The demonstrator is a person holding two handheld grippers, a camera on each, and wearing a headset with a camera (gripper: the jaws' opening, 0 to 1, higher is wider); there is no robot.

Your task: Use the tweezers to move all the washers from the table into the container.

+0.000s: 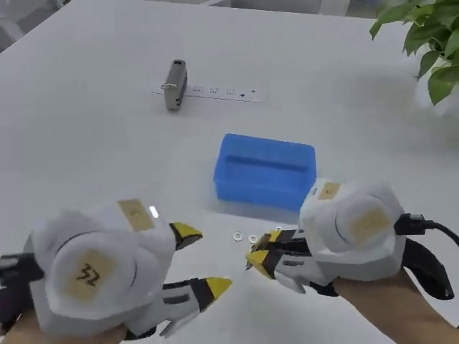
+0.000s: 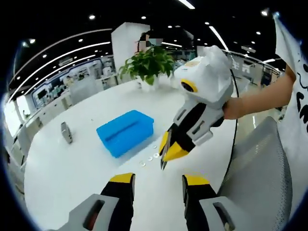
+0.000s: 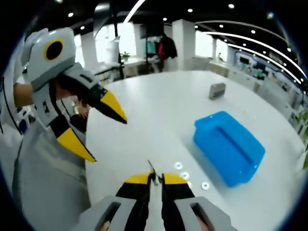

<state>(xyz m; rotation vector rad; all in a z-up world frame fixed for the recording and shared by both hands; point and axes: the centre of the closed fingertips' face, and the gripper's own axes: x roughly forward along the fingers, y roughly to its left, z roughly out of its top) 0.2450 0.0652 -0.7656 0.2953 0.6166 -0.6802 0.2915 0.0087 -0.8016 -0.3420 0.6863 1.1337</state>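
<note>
The washers (image 3: 178, 165) lie apart on the table (image 1: 107, 143), toward its near edge, just beside the container (image 1: 265, 170), in which nothing is seen. They are judged thin, light, hard and slippery, best nipped across the ring. The tweezers (image 3: 151, 172) are pinched between the nearly closed jaws of the right gripper (image 1: 256, 259). The left gripper (image 1: 211, 258) is spread and empty.

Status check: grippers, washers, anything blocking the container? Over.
Left gripper open, holding nothing. Right gripper shut on tweezers, tip near the washers. Those lie on table beside blue container. Nothing between them.
</note>
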